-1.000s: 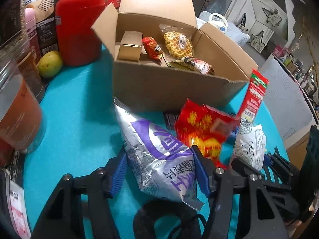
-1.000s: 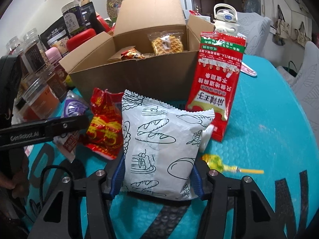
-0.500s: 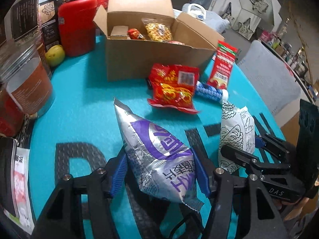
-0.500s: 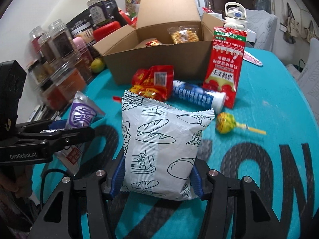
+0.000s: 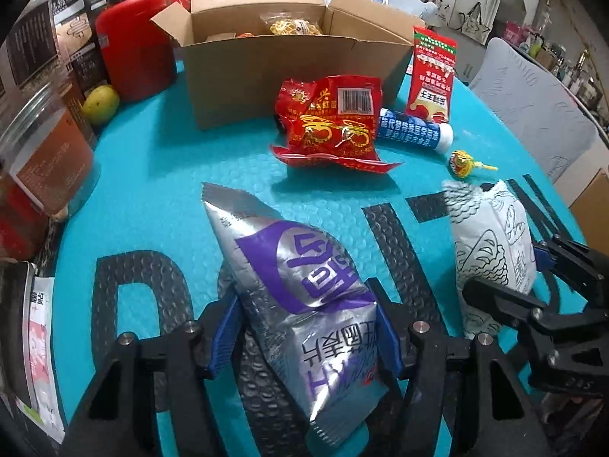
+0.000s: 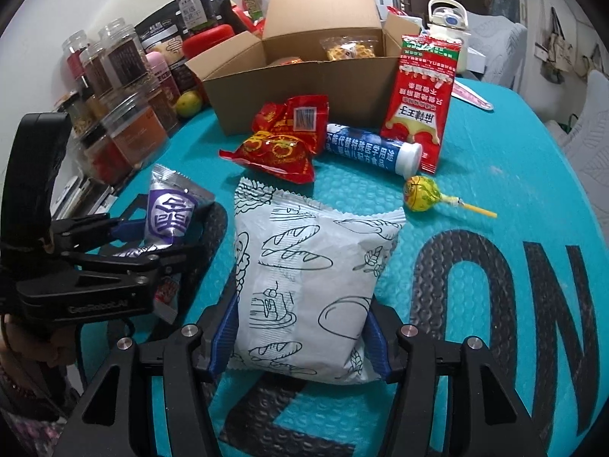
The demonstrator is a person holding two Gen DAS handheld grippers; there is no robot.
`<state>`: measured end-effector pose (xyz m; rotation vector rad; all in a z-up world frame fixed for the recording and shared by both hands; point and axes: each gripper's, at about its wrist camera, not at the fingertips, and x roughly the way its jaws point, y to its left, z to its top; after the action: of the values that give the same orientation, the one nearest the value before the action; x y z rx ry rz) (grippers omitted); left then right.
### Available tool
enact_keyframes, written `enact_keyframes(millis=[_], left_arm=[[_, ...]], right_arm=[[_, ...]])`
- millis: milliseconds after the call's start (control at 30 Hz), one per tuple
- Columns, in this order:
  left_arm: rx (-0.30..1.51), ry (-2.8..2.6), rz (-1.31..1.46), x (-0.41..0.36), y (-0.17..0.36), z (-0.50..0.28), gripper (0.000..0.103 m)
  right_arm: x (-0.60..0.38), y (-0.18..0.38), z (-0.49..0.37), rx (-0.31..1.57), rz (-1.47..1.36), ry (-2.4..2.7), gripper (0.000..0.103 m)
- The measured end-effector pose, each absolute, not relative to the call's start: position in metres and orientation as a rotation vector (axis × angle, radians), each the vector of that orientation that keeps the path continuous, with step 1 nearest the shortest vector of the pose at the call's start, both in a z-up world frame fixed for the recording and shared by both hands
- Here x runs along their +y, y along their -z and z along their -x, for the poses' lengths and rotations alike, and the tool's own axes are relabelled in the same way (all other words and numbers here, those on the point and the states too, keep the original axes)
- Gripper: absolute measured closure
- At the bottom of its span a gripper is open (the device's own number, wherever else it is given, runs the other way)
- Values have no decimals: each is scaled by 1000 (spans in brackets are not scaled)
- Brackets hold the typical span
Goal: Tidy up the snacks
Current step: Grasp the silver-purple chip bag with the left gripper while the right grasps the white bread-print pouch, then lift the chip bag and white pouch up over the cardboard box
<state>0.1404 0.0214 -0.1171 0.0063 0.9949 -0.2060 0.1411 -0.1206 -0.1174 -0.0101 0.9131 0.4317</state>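
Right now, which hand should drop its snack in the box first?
Probably the left. The left gripper holds the silver bag facing the cardboard box's bare front wall; the right gripper's bread bag sits behind the lying snacks.

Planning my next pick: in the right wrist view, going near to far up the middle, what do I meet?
White bread packet in the right gripper → red snack bag → cardboard box → waffle pack inside it.

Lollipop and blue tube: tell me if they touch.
Apart. The right wrist view shows teal mat between the lollipop and the tube's white cap.
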Motion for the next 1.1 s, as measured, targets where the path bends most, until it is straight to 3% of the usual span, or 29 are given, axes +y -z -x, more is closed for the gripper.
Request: enact_keyframes(millis=[67,267,533,1100], left_arm=[[977,195,-30,17,118,-140,42],[947,176,-40,11,120,-140,42],[947,182,32,25,114,-136,52],[891,260,51,19,79,-114,52]], right_arm=[[-118,123,-144,927,19,-425,30],[-110,127,-147,906,61,-408,29],[-112,126,-144,893,22,-417,45],[-113,109,-120,892,-126,-559,46]])
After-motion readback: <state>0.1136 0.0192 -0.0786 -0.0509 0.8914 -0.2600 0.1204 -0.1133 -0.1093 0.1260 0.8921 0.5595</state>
